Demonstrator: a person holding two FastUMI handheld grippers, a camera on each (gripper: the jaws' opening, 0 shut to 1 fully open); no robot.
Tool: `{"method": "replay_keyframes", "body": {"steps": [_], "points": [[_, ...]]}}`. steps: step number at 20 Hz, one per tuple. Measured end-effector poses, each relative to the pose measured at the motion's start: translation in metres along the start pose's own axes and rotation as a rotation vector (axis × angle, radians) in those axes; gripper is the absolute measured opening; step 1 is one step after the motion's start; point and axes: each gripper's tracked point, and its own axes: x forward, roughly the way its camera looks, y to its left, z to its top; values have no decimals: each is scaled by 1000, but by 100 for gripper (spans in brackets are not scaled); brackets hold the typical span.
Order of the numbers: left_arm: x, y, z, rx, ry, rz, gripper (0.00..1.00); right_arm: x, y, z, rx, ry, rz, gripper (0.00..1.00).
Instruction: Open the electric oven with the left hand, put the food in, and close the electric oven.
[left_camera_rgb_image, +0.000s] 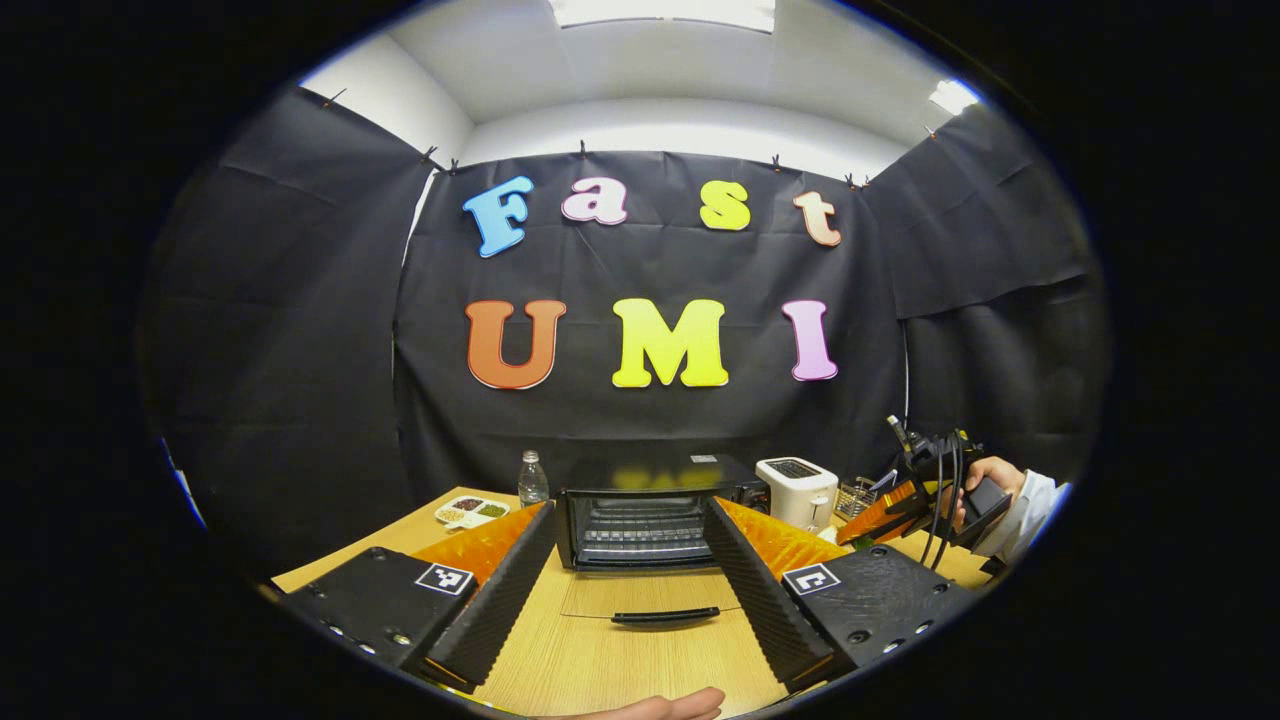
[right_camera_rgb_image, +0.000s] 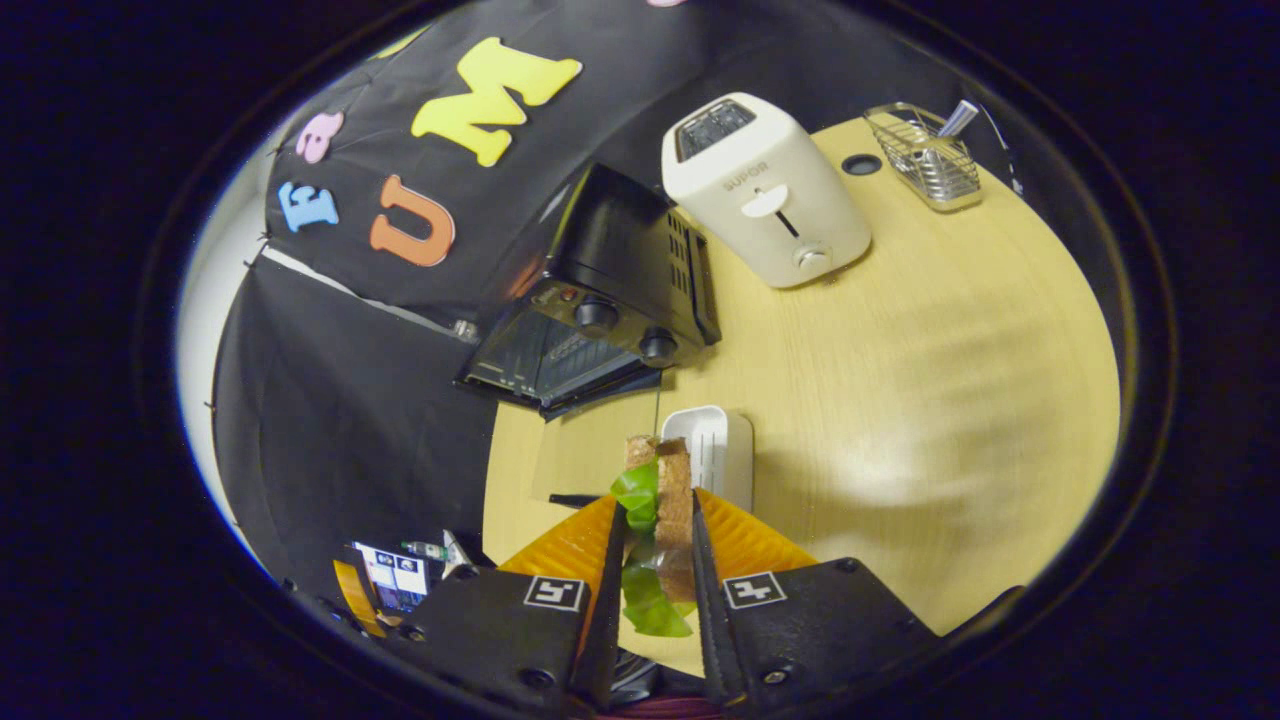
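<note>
Right gripper view: my right gripper (right_camera_rgb_image: 655, 560) pinches the sandwich (right_camera_rgb_image: 672, 490); open oven (right_camera_rgb_image: 590, 320) at 11 o'clock. Left gripper (left_camera_rgb_image: 630, 580) spread, empty. Lettuce (right_camera_rgb_image: 635, 495) may slip out.

A white toaster (right_camera_rgb_image: 765, 190), wire basket (right_camera_rgb_image: 925, 160), water bottle (left_camera_rgb_image: 533, 479) and sectioned snack dish (left_camera_rgb_image: 473, 511).

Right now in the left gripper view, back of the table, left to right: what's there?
Snack dish → bottle → oven, door down → toaster → wire basket → right gripper, held by a hand.
</note>
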Motion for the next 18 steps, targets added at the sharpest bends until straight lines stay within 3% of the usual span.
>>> {"method": "replay_keyframes", "body": {"steps": [5,8,13,14,15,16,17,18], "points": [[-16,12,3,-29,-23,-11,96,3,44,-15,79,-118,105,37],[-25,24,1,-61,-30,-7,96,32,59,-19,128,-189,98,37],[-37,39,-6,-75,-12,-24,93,87,116,-24,246,-271,231,37],[-40,42,-8,-71,-14,-29,81,99,119,-24,251,-299,216,37],[-42,45,-9,-66,-15,-30,93,111,124,-24,238,-330,199,37],[-43,50,-10,-59,-14,-28,93,122,130,-23,212,-357,196,37],[-44,54,-11,-52,-13,-26,93,132,141,-23,194,-382,207,27],[-44,57,-13,-48,-10,-21,93,141,151,-20,191,-408,226,27]]}}
